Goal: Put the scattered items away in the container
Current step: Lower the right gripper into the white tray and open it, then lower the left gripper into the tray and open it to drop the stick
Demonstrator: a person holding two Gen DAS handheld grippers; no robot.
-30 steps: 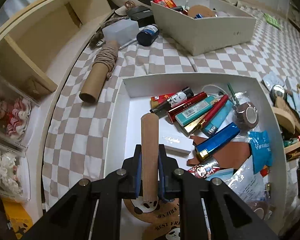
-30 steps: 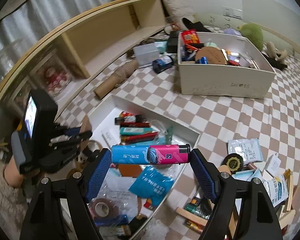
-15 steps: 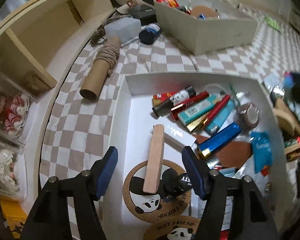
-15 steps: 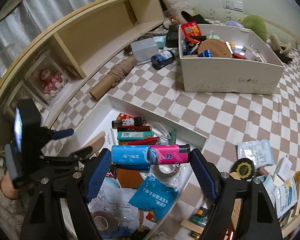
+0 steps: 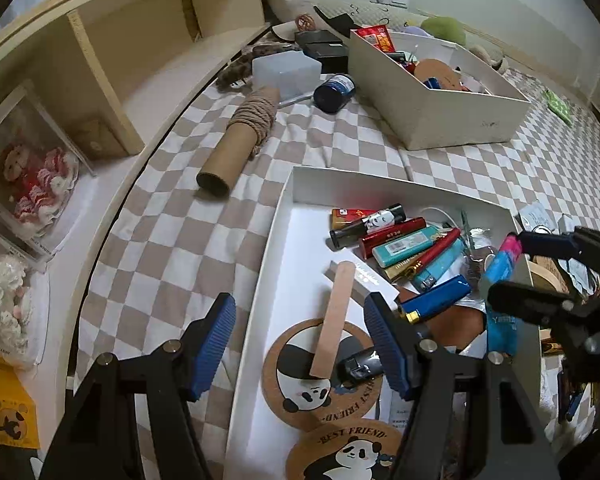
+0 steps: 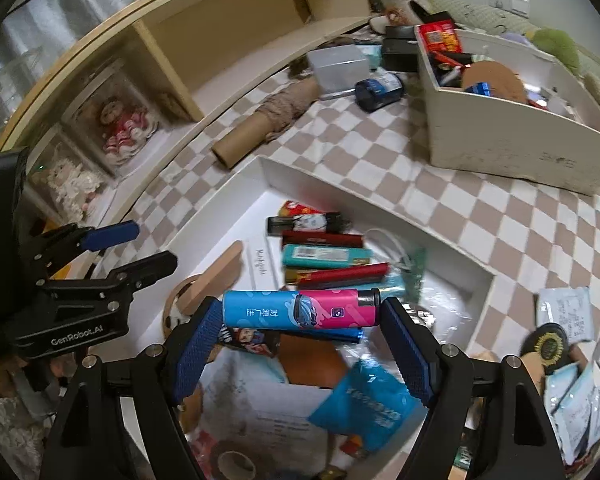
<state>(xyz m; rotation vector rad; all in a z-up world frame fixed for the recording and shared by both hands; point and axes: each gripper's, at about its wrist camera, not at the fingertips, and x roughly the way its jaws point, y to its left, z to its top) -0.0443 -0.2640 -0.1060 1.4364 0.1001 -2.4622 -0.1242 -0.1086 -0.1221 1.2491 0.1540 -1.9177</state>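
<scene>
Over the white tray [image 6: 380,204], my right gripper [image 6: 302,326] clamps a blue-and-pink lighter [image 6: 300,309] end to end. My left gripper [image 5: 302,342] hangs with jaws apart and empty above the wooden stick [image 5: 334,312], which lies inside the tray across a panda coaster [image 5: 296,380].

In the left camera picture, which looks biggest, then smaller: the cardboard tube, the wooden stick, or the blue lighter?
1. Cardboard tube, biggest.
2. Wooden stick, nearly as long but thinner; it lies nearer the camera, so unsure.
3. Blue lighter, smallest.

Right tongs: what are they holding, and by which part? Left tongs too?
Right tongs clamp the blue-and-pink lighter lengthwise, by its two ends. Left tongs hold nothing.
</scene>
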